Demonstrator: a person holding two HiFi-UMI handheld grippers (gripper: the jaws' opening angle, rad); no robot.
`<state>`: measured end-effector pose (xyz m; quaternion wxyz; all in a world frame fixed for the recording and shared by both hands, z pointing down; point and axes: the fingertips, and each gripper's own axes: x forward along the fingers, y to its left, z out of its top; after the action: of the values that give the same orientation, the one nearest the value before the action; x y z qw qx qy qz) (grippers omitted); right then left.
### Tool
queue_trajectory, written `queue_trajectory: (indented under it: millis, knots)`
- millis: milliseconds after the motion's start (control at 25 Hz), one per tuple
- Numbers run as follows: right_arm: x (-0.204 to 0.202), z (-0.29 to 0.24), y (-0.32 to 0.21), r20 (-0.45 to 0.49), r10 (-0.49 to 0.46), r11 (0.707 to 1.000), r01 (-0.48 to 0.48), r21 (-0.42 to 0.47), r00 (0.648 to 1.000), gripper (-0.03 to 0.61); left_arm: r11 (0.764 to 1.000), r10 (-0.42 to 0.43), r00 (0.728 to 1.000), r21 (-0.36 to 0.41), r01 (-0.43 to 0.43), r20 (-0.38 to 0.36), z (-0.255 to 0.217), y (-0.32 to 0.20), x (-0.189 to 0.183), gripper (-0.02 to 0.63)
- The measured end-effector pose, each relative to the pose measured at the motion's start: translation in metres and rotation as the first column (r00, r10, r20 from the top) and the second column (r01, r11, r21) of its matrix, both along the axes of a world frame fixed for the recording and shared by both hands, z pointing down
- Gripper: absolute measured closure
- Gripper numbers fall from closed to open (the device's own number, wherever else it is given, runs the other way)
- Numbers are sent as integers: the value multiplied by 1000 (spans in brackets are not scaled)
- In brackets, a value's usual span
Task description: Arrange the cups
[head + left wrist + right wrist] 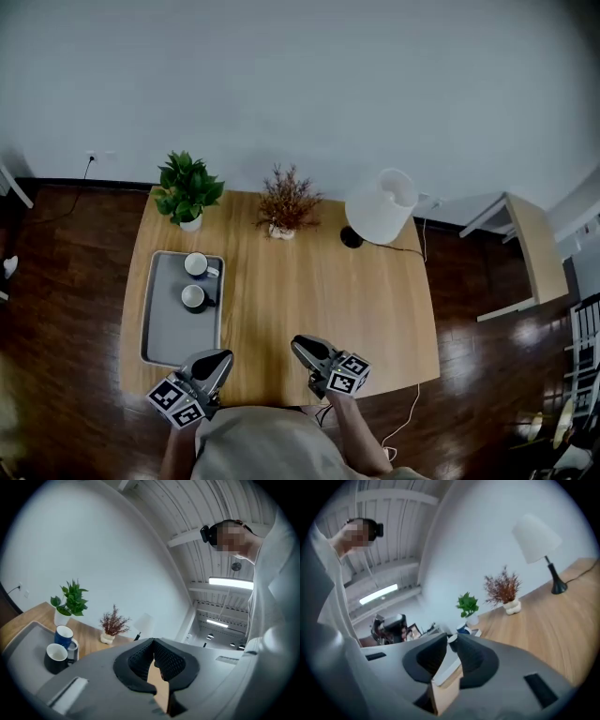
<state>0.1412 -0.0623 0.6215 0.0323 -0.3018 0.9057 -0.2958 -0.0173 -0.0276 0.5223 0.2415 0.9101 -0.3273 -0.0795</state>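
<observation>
Two cups, a blue cup [196, 265] and a black cup [194, 298], stood close together on a grey tray [173, 337] at the left of the wooden table [319, 300], seemingly already arranged. The left gripper [221, 357] and the right gripper [300, 345] hung at the near edge, well apart from the cups. Both had their jaws closed on nothing, probably because the job was finished. Whether the cups touched was unclear.

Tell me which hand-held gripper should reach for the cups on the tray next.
Left, probably. The left hand-held gripper is at the near end of the tray with the black cup and blue cup; the right hand-held gripper is farther off, mid-table. Neither holds anything.
</observation>
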Motion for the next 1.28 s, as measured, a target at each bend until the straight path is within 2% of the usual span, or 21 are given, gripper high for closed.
queue_trajectory:
  millis: [160,240,320,440,640,960,1120,1280]
  knots:
    - [44,-34,20,182,168,984,-174,21,969,511,992,120,993,28,-120,15,-10,-3,42,620]
    - [45,-44,26,228,189,978,-203,37,955,511,985,168,986,35,-169,21,-12,0,61,620]
    - [35,-53,28,245,171,979,-192,62,954,511,978,203,979,38,-204,28,-13,3,75,620]
    - [12,-69,28,227,97,985,-127,120,969,511,973,226,973,41,-228,38,-14,6,85,620]
    - [-13,-84,28,159,5,979,-37,200,987,511,982,186,982,33,-187,40,-14,6,75,620]
    - [-24,-87,29,111,-44,976,19,215,993,511,994,106,994,31,-107,28,-14,4,54,618]
    - [-28,-87,32,93,-52,975,30,219,994,511,994,99,995,35,-99,21,-13,6,51,618]
    - [-29,-87,37,86,-50,976,31,214,995,511,990,123,991,61,-126,61,-13,11,56,617]
